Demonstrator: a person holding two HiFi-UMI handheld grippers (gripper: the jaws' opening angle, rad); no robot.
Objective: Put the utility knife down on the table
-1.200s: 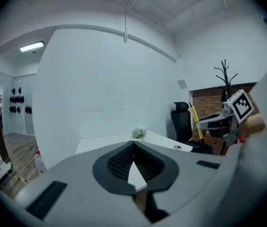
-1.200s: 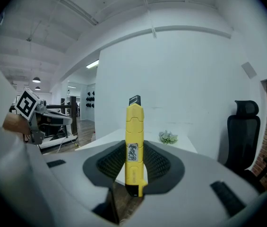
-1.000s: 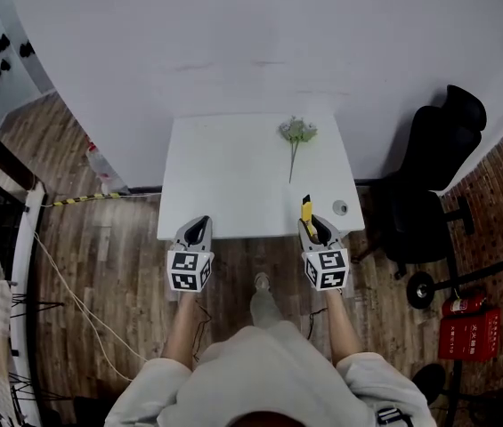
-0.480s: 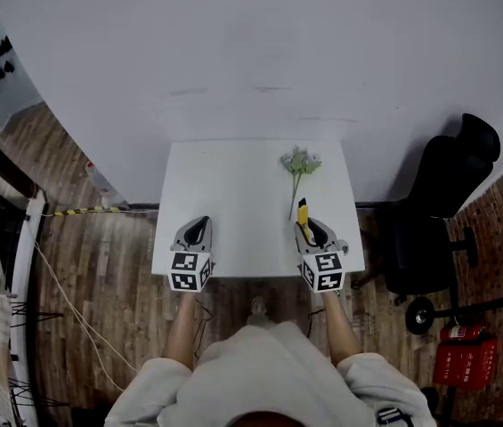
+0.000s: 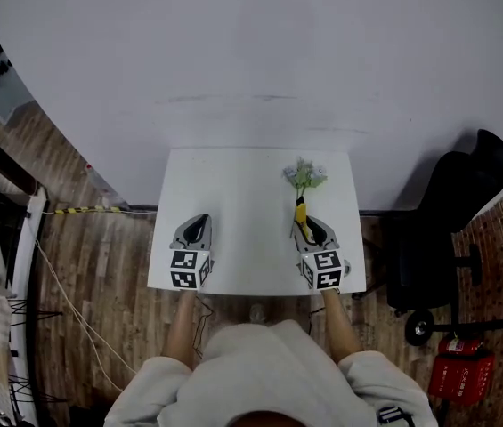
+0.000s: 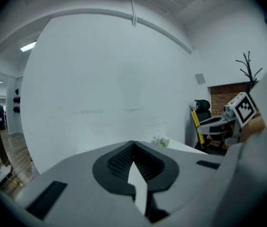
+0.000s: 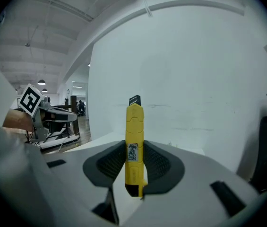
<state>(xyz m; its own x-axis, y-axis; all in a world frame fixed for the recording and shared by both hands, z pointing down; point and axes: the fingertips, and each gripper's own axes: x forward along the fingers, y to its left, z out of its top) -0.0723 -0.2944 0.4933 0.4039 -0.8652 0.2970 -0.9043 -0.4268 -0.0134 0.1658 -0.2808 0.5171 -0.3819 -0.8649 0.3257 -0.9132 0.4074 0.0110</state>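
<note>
A yellow utility knife (image 7: 134,141) with a black tip stands upright between the pads of my right gripper (image 7: 134,162), which is shut on it. In the head view the knife (image 5: 302,212) sticks forward out of the right gripper (image 5: 309,231), above the right part of the white table (image 5: 242,194). My left gripper (image 5: 196,229) hovers over the table's left front part. Its pads (image 6: 124,160) meet with nothing between them. From the left gripper view the knife (image 6: 195,122) shows as a yellow bar at the right.
A small sprig of pale flowers (image 5: 304,176) lies at the table's back right, just ahead of the knife tip. A white wall stands right behind the table. A black office chair (image 5: 451,212) is to the right, and a red fire extinguisher (image 5: 460,372) lies on the wooden floor.
Both grippers have moved forward from the table's front edge to over its top. The knife has travelled with the right gripper toward the flowers. Neither gripper's jaws have changed.
</note>
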